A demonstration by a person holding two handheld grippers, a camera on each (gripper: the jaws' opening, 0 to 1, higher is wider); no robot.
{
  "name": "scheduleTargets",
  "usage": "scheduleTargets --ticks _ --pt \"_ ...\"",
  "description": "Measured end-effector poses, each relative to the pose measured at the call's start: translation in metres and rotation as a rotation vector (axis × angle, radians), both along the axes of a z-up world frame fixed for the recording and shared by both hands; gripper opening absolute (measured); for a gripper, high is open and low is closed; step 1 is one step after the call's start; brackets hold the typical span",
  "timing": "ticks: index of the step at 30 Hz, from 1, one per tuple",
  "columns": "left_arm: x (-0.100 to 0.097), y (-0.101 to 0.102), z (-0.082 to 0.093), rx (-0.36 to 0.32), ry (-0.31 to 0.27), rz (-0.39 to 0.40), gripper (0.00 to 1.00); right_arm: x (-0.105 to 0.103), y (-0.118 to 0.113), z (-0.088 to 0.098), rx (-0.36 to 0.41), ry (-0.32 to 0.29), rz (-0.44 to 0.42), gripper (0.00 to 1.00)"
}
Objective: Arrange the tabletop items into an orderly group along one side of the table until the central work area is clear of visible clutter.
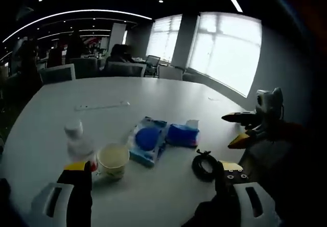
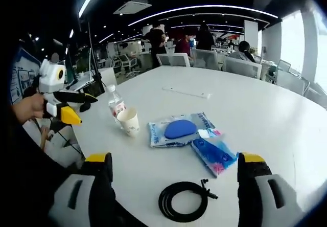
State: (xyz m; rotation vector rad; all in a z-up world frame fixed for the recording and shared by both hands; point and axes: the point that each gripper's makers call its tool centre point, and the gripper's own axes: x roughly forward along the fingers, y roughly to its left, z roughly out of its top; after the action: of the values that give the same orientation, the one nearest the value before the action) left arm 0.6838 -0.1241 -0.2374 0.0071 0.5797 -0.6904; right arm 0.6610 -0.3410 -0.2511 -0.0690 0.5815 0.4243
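A: What lies on the bench [image 2: 265, 104]?

B: A smooth white round top. Near its edge a coiled black cable [image 2: 185, 201], rubbery, looped into a ring. Beyond it a glossy blue plastic pack [image 2: 214, 154], and just beside that a flat wipes packet [image 2: 176, 130] with a blue oval lid, soft and crinkled.

A: And the cup?

B: A pale paper cup [image 2: 129, 121] stands upright, near the clear plastic bottle [image 2: 115, 103] with a white cap. In the left gripper view the cup [image 1: 113, 160] and bottle [image 1: 79, 143] sit close to that view's left jaw, with the packet [image 1: 147, 140], the blue pack [image 1: 183, 134] and the cable [image 1: 204, 165] strung out to the right.

A: How do the tongs stand?

B: The left tongs [image 1: 153, 181] are spread wide and grip nothing; the right tongs [image 2: 174, 166] likewise, spread on either side of the cable without touching it. Each has yellow-tipped black jaws. The right tongs [image 1: 244, 129] come in at the bench edge in the left gripper view; the left tongs [image 2: 69, 107] show in the right gripper view, held by a hand [image 2: 28, 107].

A: Open room?

B: The far half of the bench is bare save for a thin white strip [image 2: 186, 92]. Chairs [image 2: 173, 59] ring the far edge.
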Motion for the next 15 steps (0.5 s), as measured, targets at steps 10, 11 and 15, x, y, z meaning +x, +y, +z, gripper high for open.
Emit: scheduleTargets --ticks 10,11,15 --pt "0.003 -0.026 0.009 -0.002 -0.018 -0.063 1.0 0.003 -0.007 0.003 -0.007 0.004 -0.025 0.97" --pt "0.005 -0.028 0.01 -0.01 -0.02 -0.064 1.0 0.003 -0.009 0.006 -0.001 0.0 -0.031 0.97" --pt "0.009 -0.038 0.013 -0.005 -0.028 -0.096 1.0 0.005 -0.015 0.009 -0.001 -0.003 -0.043 0.97"
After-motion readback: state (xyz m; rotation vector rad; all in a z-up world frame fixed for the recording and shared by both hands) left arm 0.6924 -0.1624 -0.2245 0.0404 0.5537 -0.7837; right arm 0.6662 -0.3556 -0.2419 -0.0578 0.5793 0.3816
